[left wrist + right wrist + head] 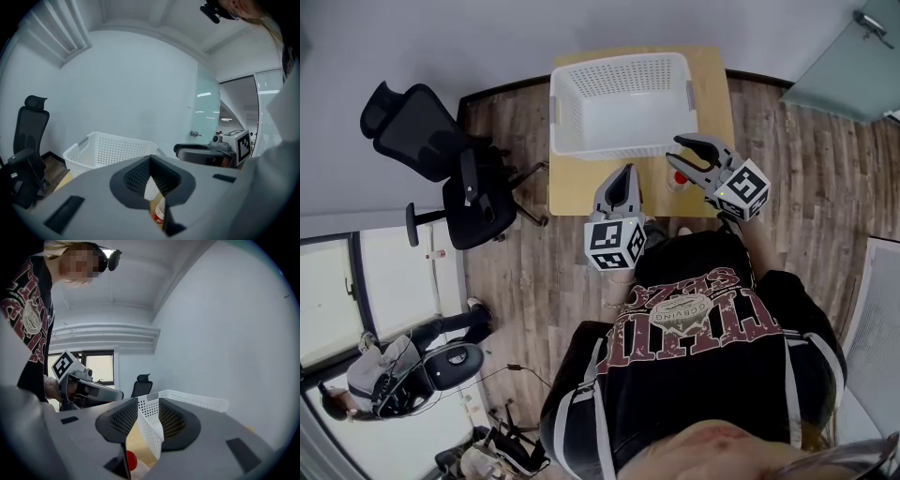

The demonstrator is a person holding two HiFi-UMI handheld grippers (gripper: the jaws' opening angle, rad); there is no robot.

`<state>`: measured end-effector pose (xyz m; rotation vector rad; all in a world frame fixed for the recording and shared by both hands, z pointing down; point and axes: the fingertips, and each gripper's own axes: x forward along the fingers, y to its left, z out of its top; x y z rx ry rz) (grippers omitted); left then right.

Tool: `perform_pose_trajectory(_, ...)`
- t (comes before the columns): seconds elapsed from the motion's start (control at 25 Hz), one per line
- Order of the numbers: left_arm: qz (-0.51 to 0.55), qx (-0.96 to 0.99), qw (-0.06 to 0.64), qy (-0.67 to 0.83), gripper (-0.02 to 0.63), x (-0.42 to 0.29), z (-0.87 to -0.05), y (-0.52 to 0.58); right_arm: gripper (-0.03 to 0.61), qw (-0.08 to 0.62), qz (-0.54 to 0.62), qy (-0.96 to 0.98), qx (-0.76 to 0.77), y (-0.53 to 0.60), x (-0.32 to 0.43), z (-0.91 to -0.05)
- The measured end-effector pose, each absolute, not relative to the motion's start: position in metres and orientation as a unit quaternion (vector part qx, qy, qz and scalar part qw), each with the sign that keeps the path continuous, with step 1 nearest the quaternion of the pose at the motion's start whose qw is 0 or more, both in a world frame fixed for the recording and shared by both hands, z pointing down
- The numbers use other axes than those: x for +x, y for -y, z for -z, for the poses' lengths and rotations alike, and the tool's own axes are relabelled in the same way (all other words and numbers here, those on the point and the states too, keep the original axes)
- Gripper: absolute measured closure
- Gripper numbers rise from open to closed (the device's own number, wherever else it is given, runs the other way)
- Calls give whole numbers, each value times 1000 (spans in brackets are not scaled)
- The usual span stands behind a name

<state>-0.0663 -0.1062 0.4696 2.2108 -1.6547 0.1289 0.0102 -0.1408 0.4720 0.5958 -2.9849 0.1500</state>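
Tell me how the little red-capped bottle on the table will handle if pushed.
The bottle appears upright and narrow, so a push near its red cap would probably tip it. Its round body would then likely roll on the smooth table. It looks small and probably light.

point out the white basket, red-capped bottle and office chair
white basket (pixel 623 77), head view, far wall
red-capped bottle (pixel 679 175), head view, red cap
office chair (pixel 427 131), head view, backrest

The left gripper (pixel 150 159) has its jaws meeting at the tips, empty. Beyond them are a white basket (pixel 108 147), a red-labelled bottle (pixel 160 213) and a black chair (pixel 28 126).
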Motion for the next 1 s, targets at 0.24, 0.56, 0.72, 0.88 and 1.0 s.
perform_pose_trajectory(0.24,-41,797,181,574,566,-63,-464,120,476,37,-33,976,210,154,2,-458)
perform_pose_trajectory(0.56,-44,808,164,564,566,-57,-461,137,492,32,-24,974,224,170,-3,-449)
perform_pose_trajectory(0.72,-41,812,162,559,566,-57,-460,145,515,35,-20,974,223,174,-8,-447)
perform_pose_trajectory(0.88,-36,817,162,553,566,-56,-457,151,535,33,-17,974,224,176,-12,-444)
perform_pose_trajectory(1.0,-36,819,160,549,566,-55,-456,157,548,32,-8,973,228,179,-13,-441)
